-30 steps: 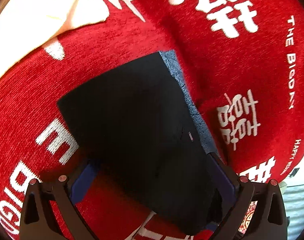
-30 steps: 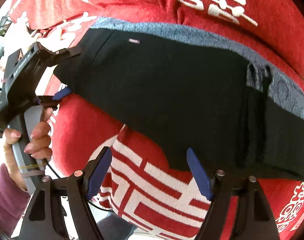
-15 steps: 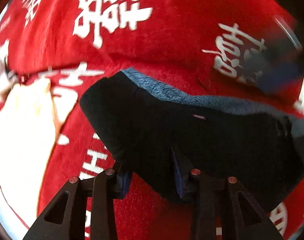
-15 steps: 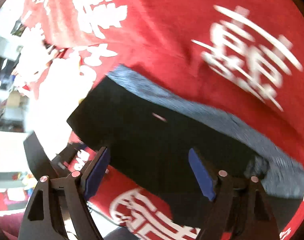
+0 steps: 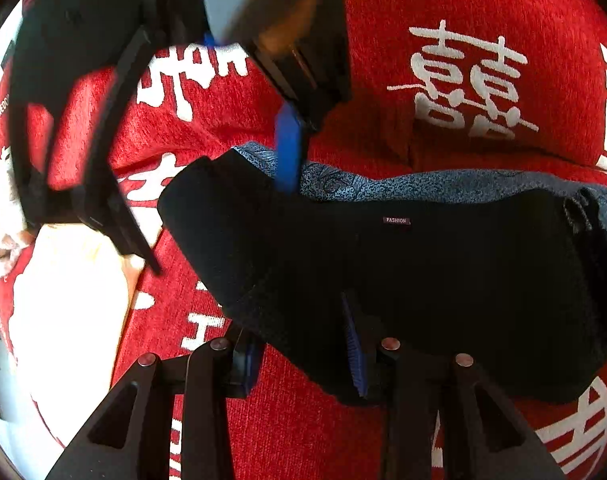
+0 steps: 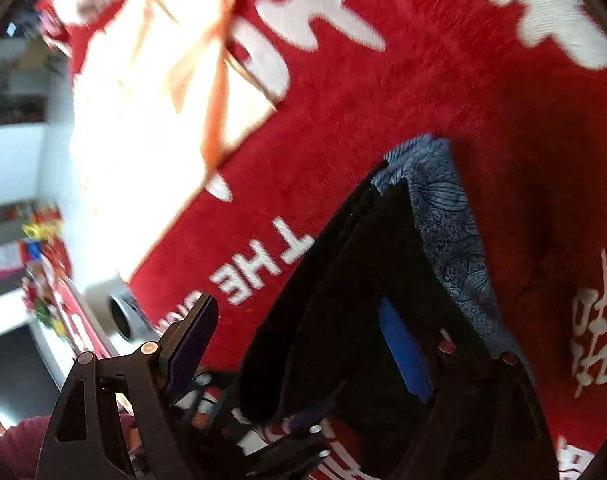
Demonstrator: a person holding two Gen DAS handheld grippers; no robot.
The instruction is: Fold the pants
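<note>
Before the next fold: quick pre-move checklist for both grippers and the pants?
1. Left gripper holding the pants: cannot tell; fabric lies between its pads, but whether they clamp it is unclear.
2. Right gripper open: ok, jaws wide.
3. Right gripper at the pants corner: ok, one finger on the waistband.
4. Layers aligned: not ok, the waistband shows past the black edge.
5. Cream garment apart from the pants: ok.
</note>
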